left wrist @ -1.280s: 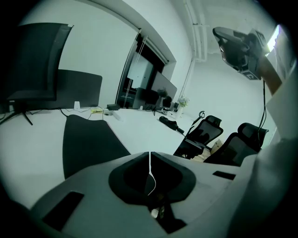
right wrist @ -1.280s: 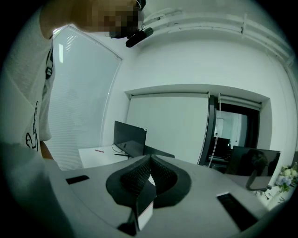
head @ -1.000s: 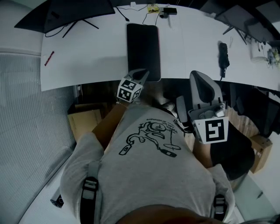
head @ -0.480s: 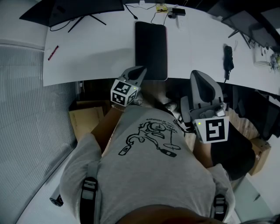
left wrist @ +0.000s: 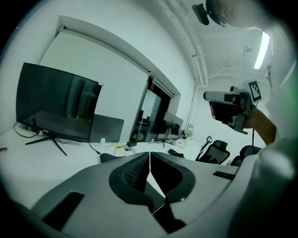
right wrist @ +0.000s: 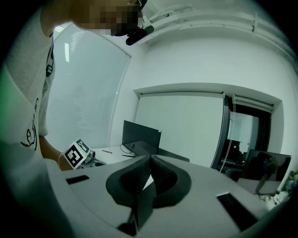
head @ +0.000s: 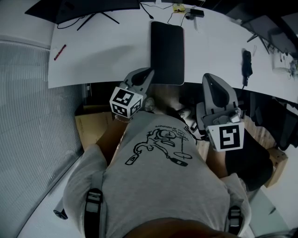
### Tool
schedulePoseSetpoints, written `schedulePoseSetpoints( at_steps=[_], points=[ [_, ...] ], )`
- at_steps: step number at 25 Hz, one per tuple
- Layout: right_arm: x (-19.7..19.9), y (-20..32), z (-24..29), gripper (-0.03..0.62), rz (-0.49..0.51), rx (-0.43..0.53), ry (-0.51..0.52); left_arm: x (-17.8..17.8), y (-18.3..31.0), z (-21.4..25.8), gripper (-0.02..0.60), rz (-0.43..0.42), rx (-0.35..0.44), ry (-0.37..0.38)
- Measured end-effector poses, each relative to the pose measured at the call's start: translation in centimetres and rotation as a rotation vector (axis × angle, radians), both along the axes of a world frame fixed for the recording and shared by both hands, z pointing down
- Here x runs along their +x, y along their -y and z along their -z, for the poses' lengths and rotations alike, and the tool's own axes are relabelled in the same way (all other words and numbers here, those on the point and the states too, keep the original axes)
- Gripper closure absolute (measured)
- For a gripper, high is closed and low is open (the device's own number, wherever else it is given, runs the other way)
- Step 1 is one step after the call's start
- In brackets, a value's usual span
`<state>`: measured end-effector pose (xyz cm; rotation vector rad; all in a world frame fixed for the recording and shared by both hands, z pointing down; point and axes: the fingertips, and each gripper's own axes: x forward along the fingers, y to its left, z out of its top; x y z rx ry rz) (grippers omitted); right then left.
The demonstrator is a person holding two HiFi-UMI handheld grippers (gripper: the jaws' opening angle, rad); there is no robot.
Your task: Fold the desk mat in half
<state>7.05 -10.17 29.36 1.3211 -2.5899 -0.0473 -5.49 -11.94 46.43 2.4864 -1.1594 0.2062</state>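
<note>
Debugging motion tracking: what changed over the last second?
Left gripper drew back from the desk mat's near edge, toward the picture's left; its fingers are shut, holding nothing. Right gripper, also shut and empty, barely shifted. The mat stayed flat on the desk.

The white counter (head: 107, 51) carries a dark desk mat (head: 167, 52) that reaches its front edge. A red pen (head: 59, 52) lies well to the mat's left. A monitor (head: 88, 5) stands at the back, and a slim dark object (head: 247, 62) lies to the right.
</note>
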Motion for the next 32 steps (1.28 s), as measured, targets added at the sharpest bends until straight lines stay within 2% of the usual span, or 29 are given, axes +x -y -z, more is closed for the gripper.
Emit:
schedulePoseSetpoints(
  at_steps=[9,17,23,32],
  points=[
    [-2.8,-0.2,-0.7,0.588,0.017,-0.003,-0.011,-3.0,-0.7,5.1,0.557,0.030,0.100,-0.025],
    [-3.9,0.2,-1.4,0.588,0.022,-0.007,-0.003,-4.4,-0.5,7.3,0.557,0.047,0.122,-0.071],
    [-4.1,0.5,-1.6,0.588,0.017,-0.015,0.002,-4.4,0.0,8.2,0.557,0.055,0.168,-0.026],
    [-4.1,0.8,-1.5,0.588,0.011,-0.012,0.002,-3.9,0.2,9.6,0.557,0.045,0.192,-0.040]
  ],
)
